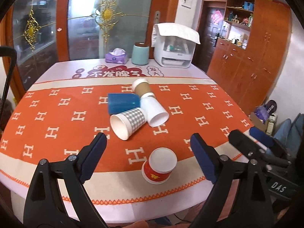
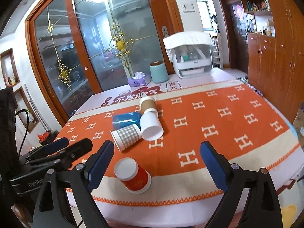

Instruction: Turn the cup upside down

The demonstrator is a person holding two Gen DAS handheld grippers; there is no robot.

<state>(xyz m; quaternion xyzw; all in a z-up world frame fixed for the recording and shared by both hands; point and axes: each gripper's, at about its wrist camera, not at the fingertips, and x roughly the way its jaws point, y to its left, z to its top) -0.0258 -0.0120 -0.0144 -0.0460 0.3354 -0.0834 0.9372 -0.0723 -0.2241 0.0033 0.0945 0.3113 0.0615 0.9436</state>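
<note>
Red cup stands mouth-down on the cloth's cream border, low in the left wrist frame and nearest the table edge, seemingly already flipped. Left gripper and right gripper both hang wide and empty, jaws straddling it without touching. Higher, mid-frame, the checked cup, white cup, blue cup and brown cup lie toppled together, presumably awaiting their turn.

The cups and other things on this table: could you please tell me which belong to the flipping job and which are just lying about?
Job:
red cup, already upside down
checked cup, on its side
white cup, on its side
blue cup, on its side
brown cup, on its side

Lying about:
tissue box
teal canister
white appliance
</note>
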